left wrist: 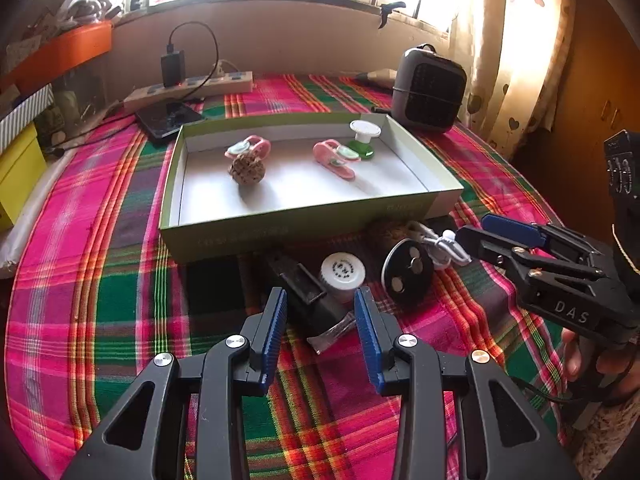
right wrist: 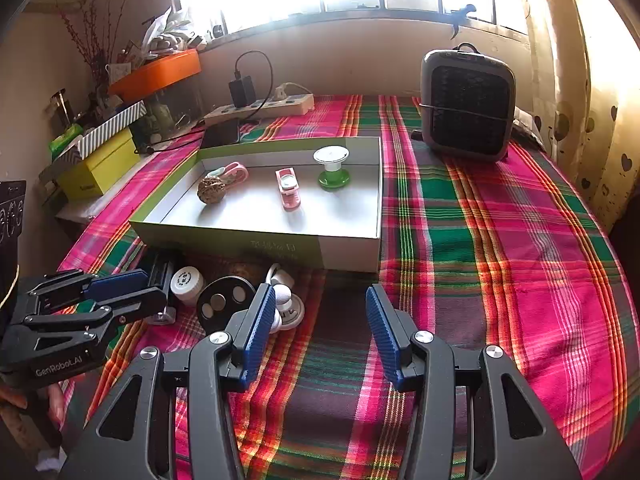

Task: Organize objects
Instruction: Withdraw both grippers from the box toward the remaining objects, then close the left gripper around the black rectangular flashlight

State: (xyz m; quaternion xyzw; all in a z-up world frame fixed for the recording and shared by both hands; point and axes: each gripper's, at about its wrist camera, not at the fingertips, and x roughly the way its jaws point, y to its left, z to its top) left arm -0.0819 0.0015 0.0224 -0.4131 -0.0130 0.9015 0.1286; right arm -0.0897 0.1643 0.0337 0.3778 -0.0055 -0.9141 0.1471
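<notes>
Jaws on left gripper (left wrist: 320, 308) apart, nothing clamped, poised over a white-capped bottle (left wrist: 342, 274) and a black block (left wrist: 304, 292) near the box front. Right gripper (right wrist: 320, 312) jaws also apart and empty, over bare plaid cloth (right wrist: 500, 240) on the bench; white earbud-like pieces (right wrist: 286, 306) sit just beside its left finger. Black disc (left wrist: 406, 278) lies right of the bottle. Shallow green box (left wrist: 280, 232) farther back holds a brown woven ball (left wrist: 247, 168), two pink clips (left wrist: 334, 158) and a green-and-white spool (left wrist: 364, 140). Small grey heater (right wrist: 466, 106) at far right.
</notes>
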